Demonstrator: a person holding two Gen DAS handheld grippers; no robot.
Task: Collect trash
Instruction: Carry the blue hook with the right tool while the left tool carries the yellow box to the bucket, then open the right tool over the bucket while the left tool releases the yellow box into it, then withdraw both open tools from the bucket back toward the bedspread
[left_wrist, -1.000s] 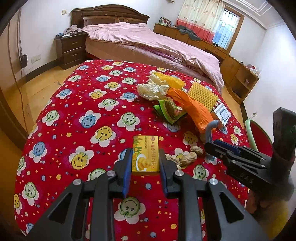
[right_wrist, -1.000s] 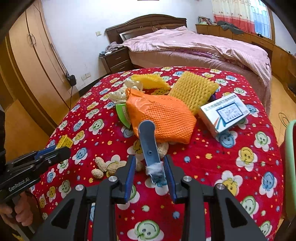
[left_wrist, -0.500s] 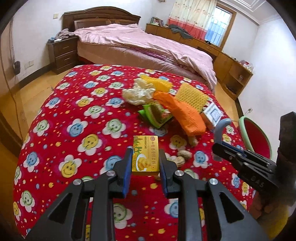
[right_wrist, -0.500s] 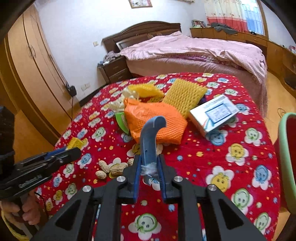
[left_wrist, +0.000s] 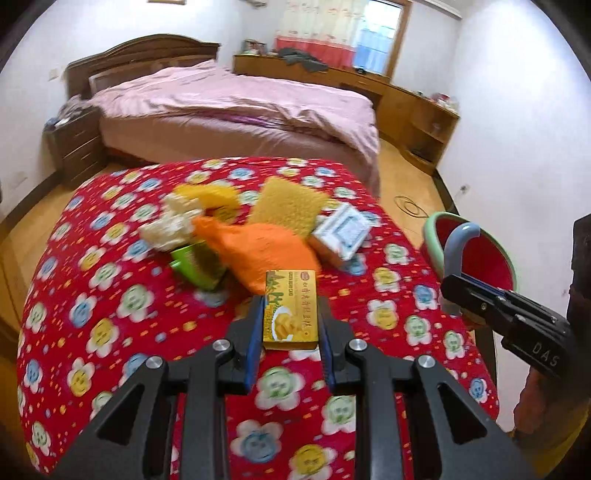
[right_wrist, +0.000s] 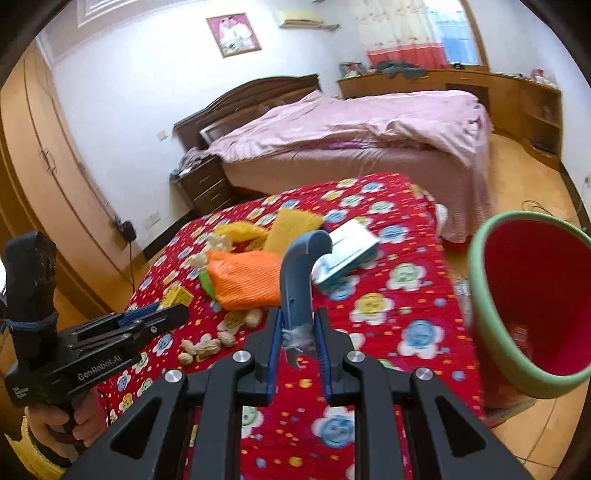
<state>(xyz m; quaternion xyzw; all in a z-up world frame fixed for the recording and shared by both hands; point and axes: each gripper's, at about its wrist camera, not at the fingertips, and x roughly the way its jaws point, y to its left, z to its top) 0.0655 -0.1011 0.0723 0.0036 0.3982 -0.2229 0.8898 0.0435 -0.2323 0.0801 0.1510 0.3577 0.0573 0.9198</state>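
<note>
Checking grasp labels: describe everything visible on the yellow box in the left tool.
The yellow box is a flat, printed cardboard-looking carton with red characters and a food picture on top. The left tool is shut on its long sides, holding it roughly level above the red tablecloth. Only the pads touch it.

We see a table draped in a red smiley-flower cloth (left_wrist: 110, 317), standing on a wooden floor (right_wrist: 517, 177). Directly on the cloth lie an orange mesh bag (left_wrist: 258, 251), a yellow foam net (left_wrist: 288, 208), a second yellow net (left_wrist: 210, 195), a crumpled cream wrapper (left_wrist: 166, 229), a green packet (left_wrist: 195, 264) and a white-and-blue box (left_wrist: 341, 234). We also find peanuts (right_wrist: 201, 347) near the table's front edge. A red bin with a green rim (right_wrist: 484, 295) stands just beside the table.
</note>
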